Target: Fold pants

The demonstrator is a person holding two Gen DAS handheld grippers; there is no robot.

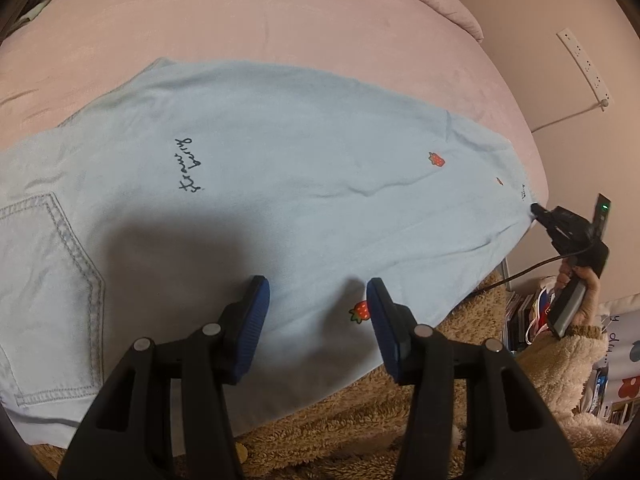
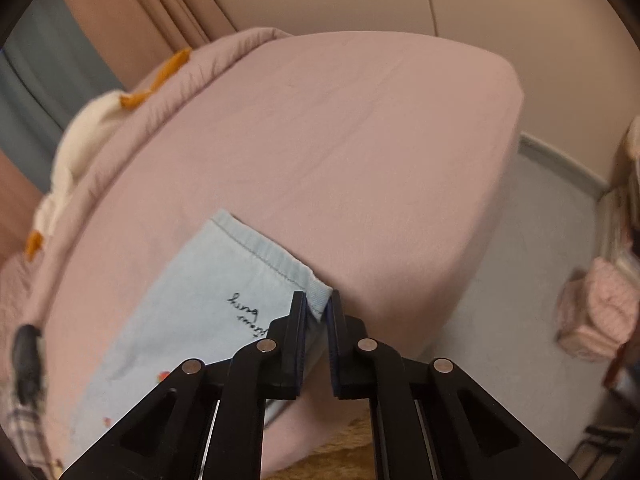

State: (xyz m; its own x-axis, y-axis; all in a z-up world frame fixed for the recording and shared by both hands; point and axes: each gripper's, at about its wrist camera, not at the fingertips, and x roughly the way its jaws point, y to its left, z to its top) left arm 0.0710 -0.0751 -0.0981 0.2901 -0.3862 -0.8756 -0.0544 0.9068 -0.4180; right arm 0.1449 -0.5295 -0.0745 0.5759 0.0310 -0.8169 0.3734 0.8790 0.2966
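Note:
Light blue pants (image 1: 280,152) with strawberry patches and black script lie flat on a pink bed (image 1: 280,20), a back pocket at the left. My left gripper (image 1: 318,300) hovers open over the near edge of the leg, its blue pads (image 1: 252,328) apart with nothing gripped between them. At the far right, my right gripper (image 1: 536,208) pinches the hem corner, held by a hand in a fuzzy sleeve (image 1: 568,352). In the right wrist view the right gripper (image 2: 319,304) is shut on the hem corner of the pants (image 2: 192,300), lifting it slightly off the bed (image 2: 340,140).
A brown fuzzy rug (image 1: 360,420) lies below the bed's near edge. A power strip (image 1: 584,64) hangs on the wall and books (image 1: 520,316) stand at the right. A bunched duvet with a plush toy (image 2: 92,128) sits at the bed's far end. A pink item (image 2: 596,312) rests on the grey floor.

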